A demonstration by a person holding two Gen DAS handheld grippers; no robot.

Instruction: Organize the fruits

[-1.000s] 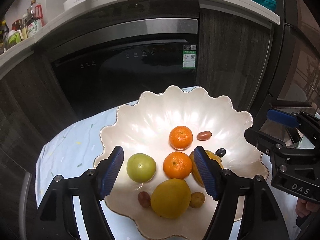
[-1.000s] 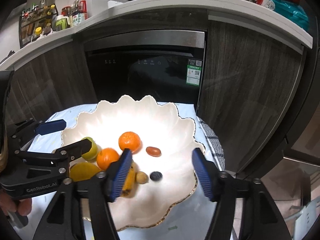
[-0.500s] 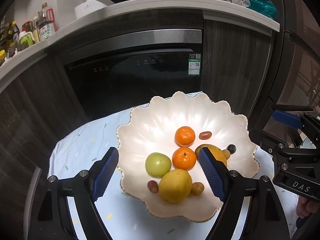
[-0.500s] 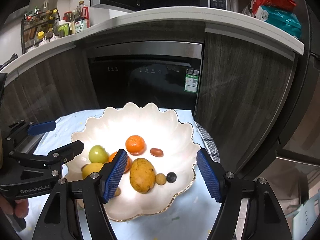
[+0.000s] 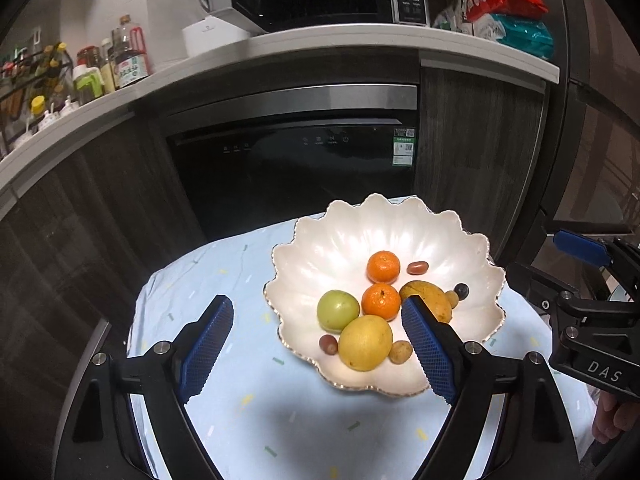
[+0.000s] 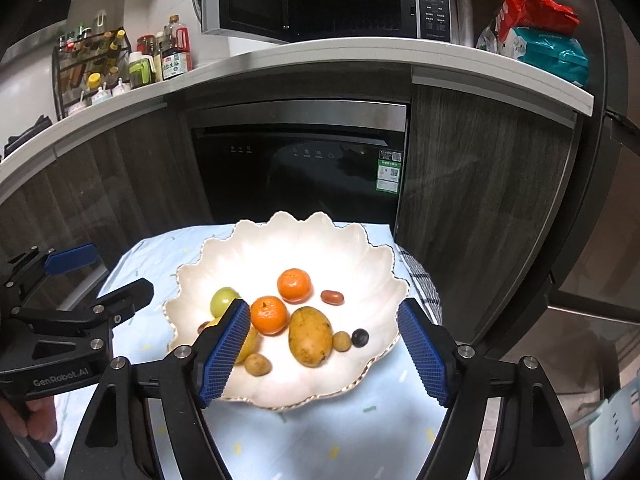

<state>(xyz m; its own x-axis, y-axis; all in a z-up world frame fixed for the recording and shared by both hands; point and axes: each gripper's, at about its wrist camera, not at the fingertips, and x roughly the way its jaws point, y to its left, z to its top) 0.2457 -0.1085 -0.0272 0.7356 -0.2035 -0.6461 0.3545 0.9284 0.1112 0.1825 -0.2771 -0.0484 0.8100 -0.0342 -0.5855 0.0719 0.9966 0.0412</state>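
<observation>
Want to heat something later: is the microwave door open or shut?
Open. In the right wrist view the microwave door swings out to the left, exposing the dark cavity beside the control panel.

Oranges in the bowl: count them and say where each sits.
2. One orange sits toward the bowl's far side; the other orange lies nearer, touching the mango. None seems hidden.

microwave (image 6: 320,0), dishwasher (image 6: 300,172), sauce bottles (image 6: 160,60), snack bags (image 6: 548,40)
</observation>
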